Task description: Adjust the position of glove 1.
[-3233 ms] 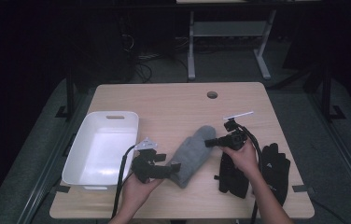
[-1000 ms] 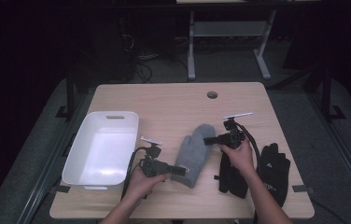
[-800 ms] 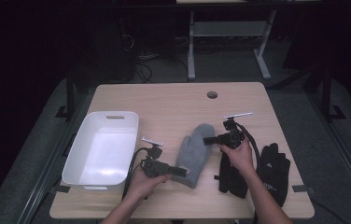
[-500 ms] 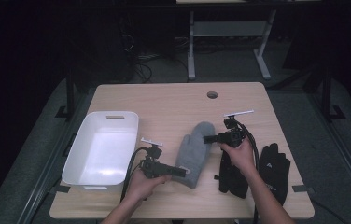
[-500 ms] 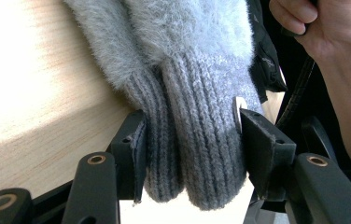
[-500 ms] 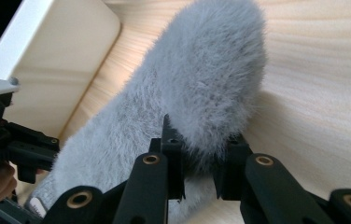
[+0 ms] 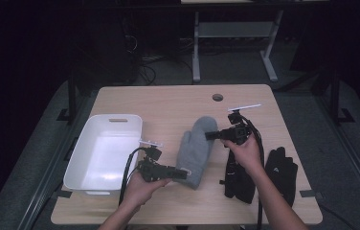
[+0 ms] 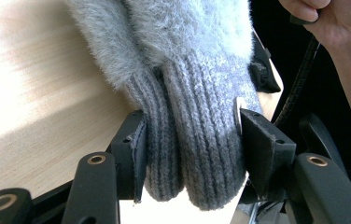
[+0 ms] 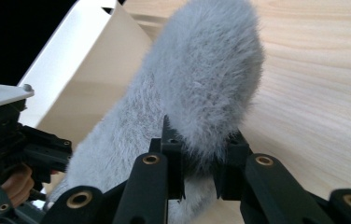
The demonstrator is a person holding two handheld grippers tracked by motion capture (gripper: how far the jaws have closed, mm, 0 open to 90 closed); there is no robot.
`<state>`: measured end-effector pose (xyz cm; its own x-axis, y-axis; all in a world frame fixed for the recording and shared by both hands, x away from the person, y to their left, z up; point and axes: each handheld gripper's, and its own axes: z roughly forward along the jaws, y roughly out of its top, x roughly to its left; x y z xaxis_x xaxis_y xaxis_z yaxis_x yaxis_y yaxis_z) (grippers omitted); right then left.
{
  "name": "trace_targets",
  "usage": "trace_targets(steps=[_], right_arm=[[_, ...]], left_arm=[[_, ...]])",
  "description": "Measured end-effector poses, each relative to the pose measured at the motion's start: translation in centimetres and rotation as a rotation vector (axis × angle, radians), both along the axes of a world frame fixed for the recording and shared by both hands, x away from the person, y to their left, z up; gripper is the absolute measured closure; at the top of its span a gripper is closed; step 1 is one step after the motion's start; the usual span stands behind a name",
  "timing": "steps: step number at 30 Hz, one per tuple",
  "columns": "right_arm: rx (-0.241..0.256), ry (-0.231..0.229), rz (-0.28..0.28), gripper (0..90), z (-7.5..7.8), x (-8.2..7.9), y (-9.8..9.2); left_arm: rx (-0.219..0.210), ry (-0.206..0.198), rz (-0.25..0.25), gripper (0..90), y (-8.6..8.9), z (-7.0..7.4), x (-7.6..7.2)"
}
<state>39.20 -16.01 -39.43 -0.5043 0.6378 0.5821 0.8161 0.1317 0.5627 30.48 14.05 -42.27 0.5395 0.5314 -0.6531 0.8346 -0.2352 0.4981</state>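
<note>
A grey fuzzy mitten [image 7: 195,148] lies flat in the middle of the wooden table [image 7: 168,103], fingertip end away from me. My left gripper [image 7: 184,173] sits at its near end. In the left gripper view the two jaws press on both sides of the ribbed cuff [image 8: 192,140], so that gripper [image 8: 190,135] is shut on it. My right gripper [image 7: 209,135] comes in from the right and pinches the mitten's furry right edge. In the right gripper view that gripper [image 9: 199,144] is shut on grey fur [image 9: 201,88].
A white plastic tub [image 7: 116,118] stands at the table's left. Two black gloves [image 7: 238,179] [image 7: 281,172] lie at the right front, under and beside my right forearm. A cable hole [image 7: 218,97] is at the back of the table.
My left gripper has slid right along the table onto the mitten's cuff. The right gripper and the mitten have hardly moved.
</note>
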Motion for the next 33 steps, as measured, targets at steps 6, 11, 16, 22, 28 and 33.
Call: trace_targets(steps=[6,11,16,22,28,33], right_arm=[[0.019,-0.018,0.006,76.4,1.6,-0.1,0.3],[0.039,-0.031,0.015,76.4,2.9,-0.1,0.6],[0.066,-0.036,0.020,76.4,4.0,-0.1,1.2],[0.080,-0.036,0.036,76.4,4.9,0.3,2.3],[0.098,-0.044,0.044,76.4,5.7,0.6,3.0],[0.106,-0.037,0.057,76.3,6.3,1.0,3.4]], left_arm=[[-0.013,-0.030,0.005,46.3,0.5,1.3,-0.3],[-0.013,-0.058,0.004,46.4,0.9,2.5,-0.6],[-0.014,-0.072,0.010,46.4,1.7,3.4,-0.7],[-0.011,-0.088,0.021,46.4,2.7,4.1,-0.7],[-0.016,-0.101,0.027,46.4,3.1,4.8,-0.9],[-0.028,-0.106,0.037,46.4,3.6,5.1,-0.8]])
